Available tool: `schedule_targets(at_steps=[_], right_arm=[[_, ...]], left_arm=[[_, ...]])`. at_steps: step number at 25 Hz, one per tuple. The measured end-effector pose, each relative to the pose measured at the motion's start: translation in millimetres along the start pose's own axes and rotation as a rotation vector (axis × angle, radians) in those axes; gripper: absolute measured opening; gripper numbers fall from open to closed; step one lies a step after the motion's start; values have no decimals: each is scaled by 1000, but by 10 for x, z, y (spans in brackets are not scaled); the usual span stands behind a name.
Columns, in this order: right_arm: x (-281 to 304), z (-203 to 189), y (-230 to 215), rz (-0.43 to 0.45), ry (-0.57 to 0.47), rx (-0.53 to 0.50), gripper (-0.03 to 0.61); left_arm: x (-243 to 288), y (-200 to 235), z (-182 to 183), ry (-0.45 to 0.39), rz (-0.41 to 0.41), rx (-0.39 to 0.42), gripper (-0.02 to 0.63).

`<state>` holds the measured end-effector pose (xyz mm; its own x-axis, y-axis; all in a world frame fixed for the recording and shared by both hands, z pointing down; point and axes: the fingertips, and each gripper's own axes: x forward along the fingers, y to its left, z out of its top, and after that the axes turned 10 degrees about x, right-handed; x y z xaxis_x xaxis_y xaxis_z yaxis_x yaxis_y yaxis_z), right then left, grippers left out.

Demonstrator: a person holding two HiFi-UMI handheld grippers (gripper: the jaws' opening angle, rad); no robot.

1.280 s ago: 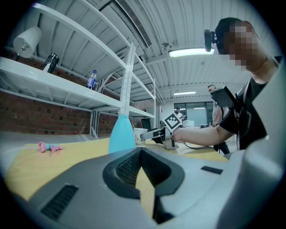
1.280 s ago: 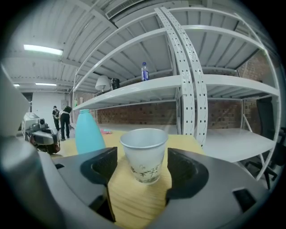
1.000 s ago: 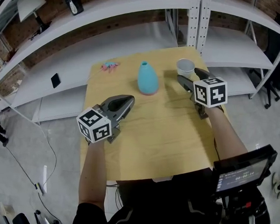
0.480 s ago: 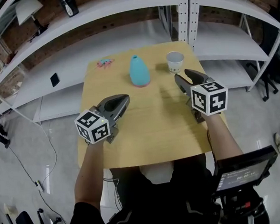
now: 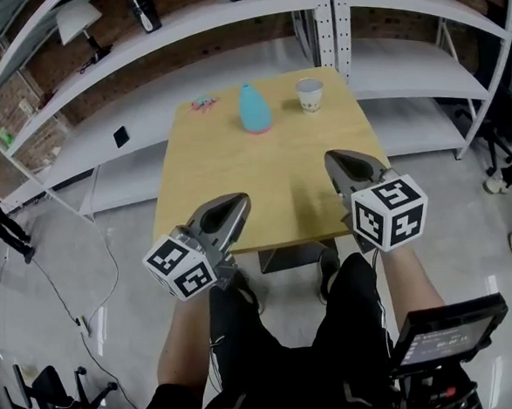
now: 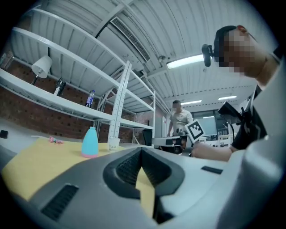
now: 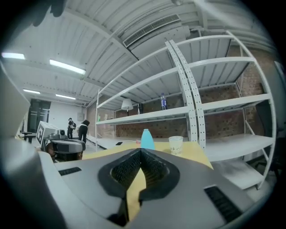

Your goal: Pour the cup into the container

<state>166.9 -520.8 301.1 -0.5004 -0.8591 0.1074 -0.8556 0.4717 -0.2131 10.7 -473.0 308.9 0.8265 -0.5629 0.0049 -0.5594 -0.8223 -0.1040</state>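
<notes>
Person (image 5: pixel 361 325) backed from table (image 5: pixel 240 181), cup (image 5: pixel 309 95) upright near teal container (image 5: pixel 255 110)

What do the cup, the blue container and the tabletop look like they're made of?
The cup looks like paper: matte white, tapered. The blue container is smooth turquoise with a pink base, ceramic or plastic; I cannot tell which. The tabletop looks like pale matte wood or laminate.
</notes>
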Motion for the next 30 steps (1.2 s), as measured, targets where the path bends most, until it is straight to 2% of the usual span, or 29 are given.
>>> schedule_targets(at_steps=[3,11,18,23,30], right_arm=[[-449,-134,256,-18,-15,5,2],[-1878,-541,1198,-16,-24,13,2],[-3156,-816,2238,-3,-26,-5,2],[-3941,-950,2846,12,-39,-13,2],[-4728,-1333,3648,9,-23,-9,2]], left_arm=[[-273,-484,25,7,-13,-8,-8],[-1276,-1702,114,27,35,-36,-8],[-2307,-2846,275,43,0,12,-8],[-2972,-3518,468,55,19,39,-8],[-3840,-4460,382,63,-20,32,-8]])
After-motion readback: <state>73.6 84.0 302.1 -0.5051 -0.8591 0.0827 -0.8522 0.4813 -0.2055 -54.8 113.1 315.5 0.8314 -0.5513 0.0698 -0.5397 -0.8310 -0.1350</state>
